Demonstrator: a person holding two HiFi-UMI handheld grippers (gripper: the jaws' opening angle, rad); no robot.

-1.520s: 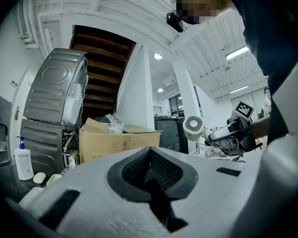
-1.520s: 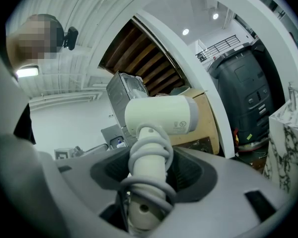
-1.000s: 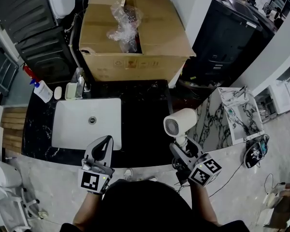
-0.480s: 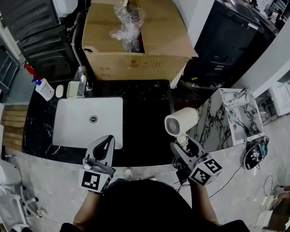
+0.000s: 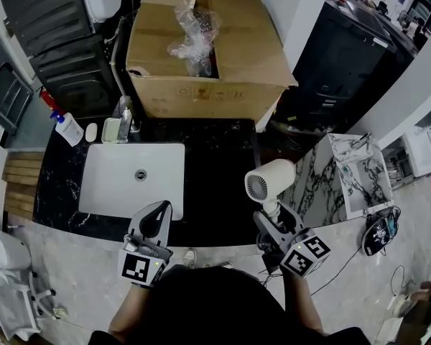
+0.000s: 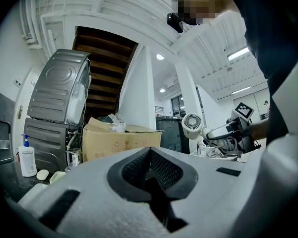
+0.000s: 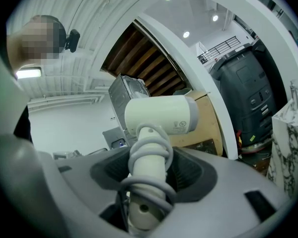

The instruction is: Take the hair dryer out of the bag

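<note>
Cardboard box (image 5: 237, 49) holds crumpled plastic bag (image 5: 194, 31); right claw (image 5: 268, 218) grips hair dryer (image 5: 270, 180), left claw (image 5: 159, 210) closed, empty.

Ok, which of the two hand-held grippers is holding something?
The right hand-held gripper: its jaws grip the cord-wrapped handle of the white hair dryer. The left hand-held gripper is shut with nothing between its jaws.

The box (image 5: 208, 63) is sitting at the far side of the counter (image 5: 212, 185), wrap (image 5: 194, 31) lying in its opening. The sink (image 5: 133, 182) is lying in the counter's left part, a bottle (image 5: 70, 130) standing behind-left. The dryer (image 5: 269, 180) is hanging over the counter's right edge, in the right gripper (image 5: 270, 212).
</note>
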